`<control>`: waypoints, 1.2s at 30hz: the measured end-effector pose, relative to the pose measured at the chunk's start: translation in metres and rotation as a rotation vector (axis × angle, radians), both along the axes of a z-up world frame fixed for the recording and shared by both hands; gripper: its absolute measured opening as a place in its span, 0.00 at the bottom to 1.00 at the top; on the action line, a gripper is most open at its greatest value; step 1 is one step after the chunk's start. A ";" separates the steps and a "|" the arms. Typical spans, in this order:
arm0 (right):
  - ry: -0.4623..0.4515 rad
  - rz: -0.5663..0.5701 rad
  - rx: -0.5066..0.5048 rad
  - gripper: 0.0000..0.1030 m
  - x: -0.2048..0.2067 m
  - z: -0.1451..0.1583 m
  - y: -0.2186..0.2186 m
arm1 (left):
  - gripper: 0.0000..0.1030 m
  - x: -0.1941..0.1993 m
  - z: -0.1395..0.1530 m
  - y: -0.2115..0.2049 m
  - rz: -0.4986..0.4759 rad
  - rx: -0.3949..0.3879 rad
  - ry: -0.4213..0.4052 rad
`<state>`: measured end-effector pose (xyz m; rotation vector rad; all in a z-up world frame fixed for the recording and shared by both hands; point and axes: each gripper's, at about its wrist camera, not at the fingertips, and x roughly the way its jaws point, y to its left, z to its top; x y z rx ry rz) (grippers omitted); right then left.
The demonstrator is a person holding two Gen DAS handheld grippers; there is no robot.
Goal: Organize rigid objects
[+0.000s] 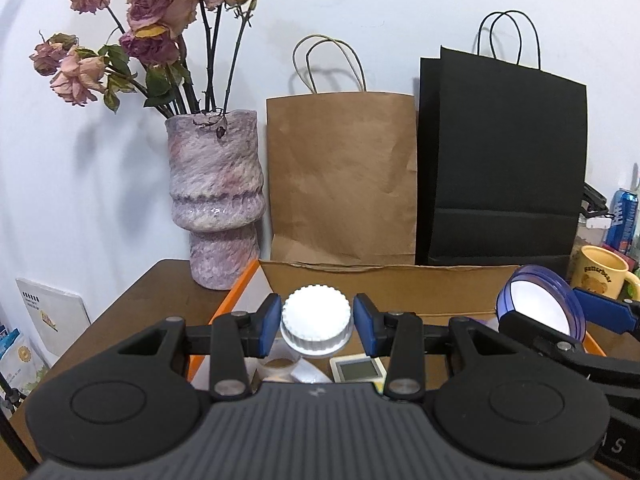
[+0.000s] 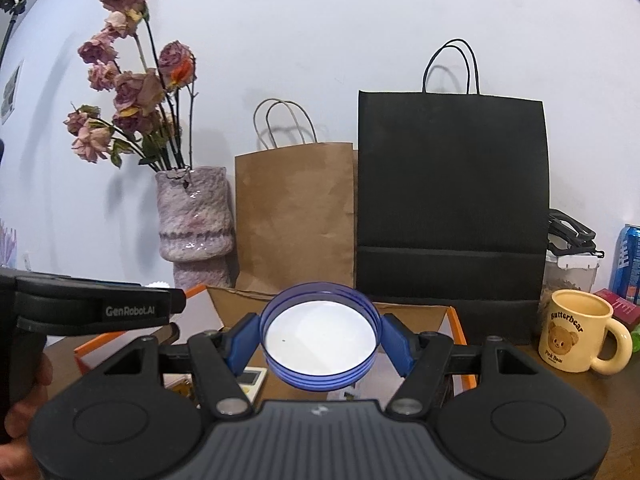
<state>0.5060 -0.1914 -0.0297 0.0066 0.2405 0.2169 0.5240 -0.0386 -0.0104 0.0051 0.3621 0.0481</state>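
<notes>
Mid-sort: left gripper [image 1: 317,322] clamps white-capped jar [image 1: 316,326], right gripper [image 2: 319,336] clamps blue lid [image 2: 319,336], both above cardboard box [image 1: 384,284]; next likely lower, release inside.

You are working in a lived-in home, at a brown wooden table [image 2: 560,392] pushed against a plain white wall. At the left of the frame stands a mottled pink vase [image 1: 216,196] of dried roses [image 1: 148,20]. A brown paper bag [image 1: 342,176] and a black paper bag [image 1: 500,168] lean on the wall mid-frame. At the right edge sit a yellow bear mug [image 2: 576,332] and a blue drink can [image 2: 630,260].
</notes>
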 end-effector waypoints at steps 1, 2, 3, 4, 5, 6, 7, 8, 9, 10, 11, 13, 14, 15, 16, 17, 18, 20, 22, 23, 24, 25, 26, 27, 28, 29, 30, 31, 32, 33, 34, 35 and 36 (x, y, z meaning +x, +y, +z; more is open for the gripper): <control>0.001 -0.001 0.000 0.63 0.004 0.000 0.000 | 0.40 0.004 -0.001 0.000 0.001 0.001 0.002; 0.002 -0.001 -0.001 0.63 0.008 -0.001 0.000 | 0.40 0.008 -0.001 0.000 0.002 0.001 0.003; 0.004 -0.001 -0.002 0.63 0.012 -0.002 0.000 | 0.40 0.011 -0.002 0.000 0.005 0.002 0.004; 0.005 -0.001 -0.003 0.63 0.015 -0.002 0.000 | 0.40 0.015 -0.003 0.000 0.008 0.003 0.005; 0.007 -0.001 -0.004 0.63 0.019 -0.003 0.001 | 0.40 0.019 -0.003 0.000 0.010 0.003 0.006; 0.008 -0.001 -0.004 0.63 0.022 -0.003 0.000 | 0.40 0.022 -0.004 0.000 0.012 0.002 0.006; 0.009 -0.002 -0.005 0.63 0.026 -0.004 0.000 | 0.40 0.025 -0.004 0.000 0.014 0.002 0.007; 0.012 -0.002 -0.007 0.63 0.029 -0.004 0.000 | 0.40 0.029 -0.005 0.001 0.015 0.003 0.008; 0.014 -0.002 -0.008 0.63 0.032 -0.005 0.000 | 0.40 0.032 -0.005 0.001 0.017 0.005 0.010; 0.017 -0.003 -0.010 0.63 0.036 -0.005 0.000 | 0.40 0.035 -0.006 0.001 0.018 0.006 0.012; 0.020 -0.003 -0.012 0.63 0.038 -0.006 0.001 | 0.40 0.037 -0.007 0.002 0.018 0.006 0.014; 0.026 -0.004 -0.018 0.63 0.043 -0.008 0.001 | 0.40 0.040 -0.009 0.002 0.014 0.006 0.019; 0.029 -0.006 -0.021 0.63 0.044 -0.008 0.001 | 0.40 0.041 -0.010 0.003 0.016 0.007 0.022; 0.033 -0.007 -0.025 0.63 0.045 -0.009 0.001 | 0.40 0.041 -0.010 0.003 0.021 0.009 0.024; 0.038 -0.010 -0.028 0.63 0.046 -0.010 0.001 | 0.43 0.041 -0.011 0.004 0.027 0.011 0.022; 0.044 -0.014 -0.030 0.64 0.047 -0.010 0.001 | 0.47 0.041 -0.011 0.004 0.031 0.013 0.019; 0.050 -0.015 -0.031 0.64 0.047 -0.011 0.000 | 0.59 0.041 -0.011 0.005 0.041 0.015 0.018; 0.067 -0.018 -0.037 0.64 0.049 -0.013 -0.001 | 0.82 0.040 -0.010 0.008 0.060 0.017 0.002; 0.071 -0.035 -0.043 0.78 0.049 -0.015 -0.001 | 1.00 0.038 -0.009 0.011 0.068 0.008 -0.015; 0.066 -0.048 -0.044 0.93 0.048 -0.015 -0.002 | 1.00 0.037 -0.008 0.012 0.070 0.001 -0.021; 0.058 -0.061 -0.043 1.00 0.047 -0.015 -0.003 | 1.00 0.037 -0.007 0.012 0.076 -0.002 -0.025; 0.051 -0.068 -0.040 1.00 0.046 -0.015 -0.004 | 1.00 0.037 -0.007 0.013 0.078 -0.001 -0.023; 0.049 -0.071 -0.036 1.00 0.045 -0.015 -0.005 | 1.00 0.037 -0.007 0.013 0.079 0.000 -0.022; 0.051 -0.073 -0.034 1.00 0.046 -0.014 -0.006 | 1.00 0.038 -0.007 0.012 0.081 0.001 -0.020; 0.053 -0.075 -0.033 1.00 0.046 -0.015 -0.007 | 1.00 0.038 -0.007 0.012 0.082 0.004 -0.017; 0.056 -0.076 -0.035 1.00 0.046 -0.015 -0.007 | 1.00 0.038 -0.007 0.012 0.080 0.004 -0.018; 0.057 -0.076 -0.035 1.00 0.046 -0.015 -0.006 | 1.00 0.038 -0.007 0.012 0.079 0.004 -0.019; 0.057 -0.076 -0.035 1.00 0.047 -0.015 -0.006 | 1.00 0.038 -0.006 0.011 0.079 0.004 -0.020; 0.056 -0.077 -0.034 1.00 0.047 -0.015 -0.006 | 1.00 0.037 -0.006 0.011 0.080 0.005 -0.021; 0.055 -0.079 -0.034 1.00 0.046 -0.014 -0.006 | 1.00 0.037 -0.006 0.011 0.080 0.006 -0.022; 0.054 -0.081 -0.033 1.00 0.046 -0.014 -0.007 | 1.00 0.036 -0.005 0.011 0.080 0.006 -0.023; 0.052 -0.083 -0.032 1.00 0.045 -0.014 -0.007 | 1.00 0.036 -0.005 0.011 0.080 0.007 -0.022; 0.052 -0.084 -0.031 1.00 0.044 -0.013 -0.007 | 1.00 0.034 -0.004 0.011 0.080 0.007 -0.021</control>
